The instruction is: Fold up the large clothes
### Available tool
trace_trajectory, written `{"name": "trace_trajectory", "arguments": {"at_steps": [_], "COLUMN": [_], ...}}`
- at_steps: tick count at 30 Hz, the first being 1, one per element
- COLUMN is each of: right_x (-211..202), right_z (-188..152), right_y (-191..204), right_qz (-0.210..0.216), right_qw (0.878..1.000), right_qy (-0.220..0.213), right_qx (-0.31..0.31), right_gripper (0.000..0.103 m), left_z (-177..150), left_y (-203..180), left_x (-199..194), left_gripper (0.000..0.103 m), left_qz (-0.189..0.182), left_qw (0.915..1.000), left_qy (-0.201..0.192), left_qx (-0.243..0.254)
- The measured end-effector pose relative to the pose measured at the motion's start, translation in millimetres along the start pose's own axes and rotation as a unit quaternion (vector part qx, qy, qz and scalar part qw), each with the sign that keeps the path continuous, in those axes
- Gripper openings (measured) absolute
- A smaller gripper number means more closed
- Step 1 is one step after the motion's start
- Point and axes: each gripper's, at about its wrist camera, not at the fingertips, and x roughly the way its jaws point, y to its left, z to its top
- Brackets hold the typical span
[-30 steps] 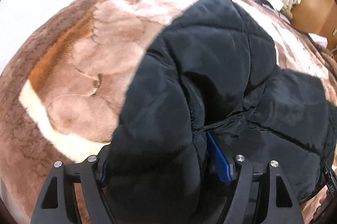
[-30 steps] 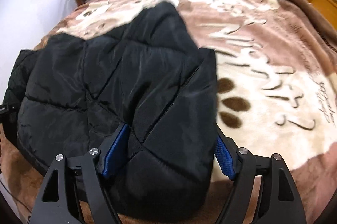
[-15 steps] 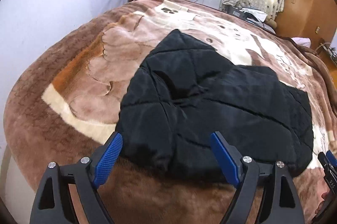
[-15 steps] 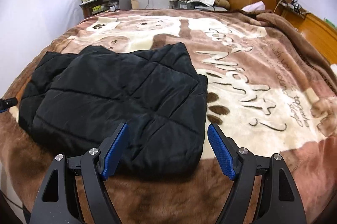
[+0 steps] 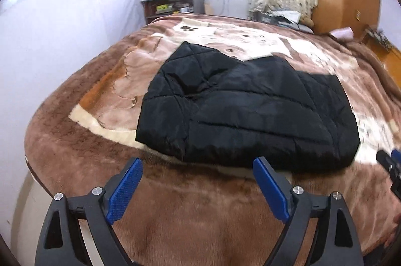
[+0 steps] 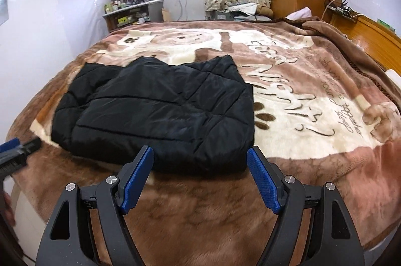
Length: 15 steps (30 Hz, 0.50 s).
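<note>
Two tools hang empty above the bed's near edge: the left tool is opening wide, the right tool stands wide. Between them, ahead, the black quilted jacket lies folded on the blanket; its puffy padding may spring the layers apart, and the left flap looks uneven.

Changes since the earlier frames:

- Left gripper: a second ago its pads were closed on a thick bunch of the black jacket; now nothing lies between them and the jaws are opening further. It has pulled back and up from the near hem.
- Right gripper: likewise had jacket between its pads; now empty, spread wide, drawn back over bare blanket.
- Jacket: formerly lifted and bunched close to both cameras; now lies released as a folded bundle on the blanket, apart from both grippers.
</note>
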Motion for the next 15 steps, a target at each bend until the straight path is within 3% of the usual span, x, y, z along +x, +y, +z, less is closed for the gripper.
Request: {"name": "trace_trajectory", "arguments": {"at_steps": [9,15], "right_x": [-36,-43], "right_z": [-21,-27], "right_y": [14,12], "right_qz": [0.010,0.009], "right_qw": [1.000,1.000], "right_qy": [-0.017,-0.022], "right_qx": [-0.008,0.002], "right_gripper": [0.077,0.077], "left_z": [-24,-29], "left_y": [-13,-13], "left_x": [-32,-47], "left_gripper": [0.090,0.090], "left_qz": [-0.035,-0.034], "left_qw": [0.9993,0.9992], "left_qy": [-0.010,-0.021], "left_qx": [-0.005,-0.008]}}
